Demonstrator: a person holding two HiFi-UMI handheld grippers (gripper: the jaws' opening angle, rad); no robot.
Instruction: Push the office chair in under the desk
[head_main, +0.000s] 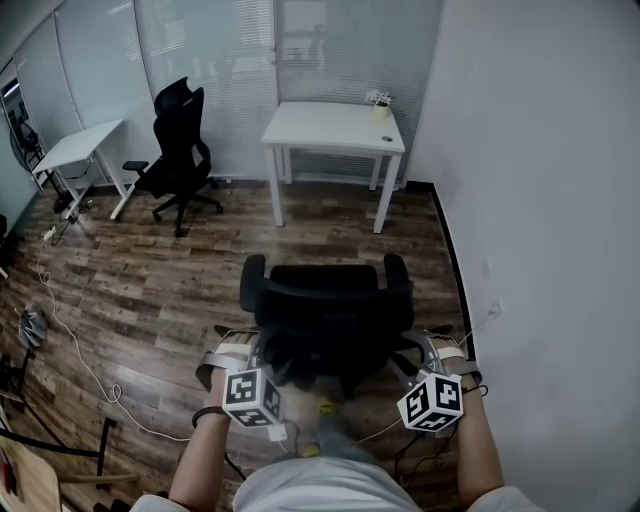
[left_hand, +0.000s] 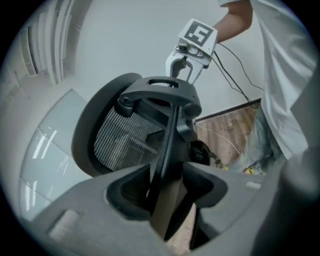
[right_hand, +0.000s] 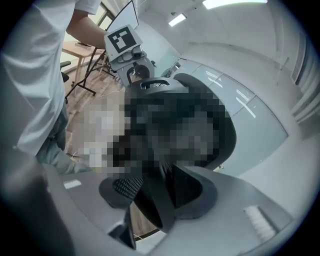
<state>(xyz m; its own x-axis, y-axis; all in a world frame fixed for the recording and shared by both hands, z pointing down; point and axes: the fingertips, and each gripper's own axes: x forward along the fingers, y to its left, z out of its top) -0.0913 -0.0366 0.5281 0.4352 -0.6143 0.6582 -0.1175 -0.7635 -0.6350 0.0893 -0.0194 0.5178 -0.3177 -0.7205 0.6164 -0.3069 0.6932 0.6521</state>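
The black office chair (head_main: 330, 300) stands on the wood floor with its back towards me, some way short of the white desk (head_main: 335, 128) by the blinds. My left gripper (head_main: 258, 352) grips the left edge of the backrest, and my right gripper (head_main: 428, 355) grips the right edge. In the left gripper view the backrest frame (left_hand: 167, 145) runs between the jaws of the left gripper (left_hand: 167, 200). The right gripper view shows the right gripper (right_hand: 160, 200) shut on the opposite mesh edge (right_hand: 127, 186).
A second black chair (head_main: 180, 155) and another white desk (head_main: 75, 148) stand at the far left. A white wall (head_main: 540, 200) runs along the right. Cables (head_main: 70, 340) trail across the floor at left. A small plant (head_main: 380, 103) sits on the near desk's right corner.
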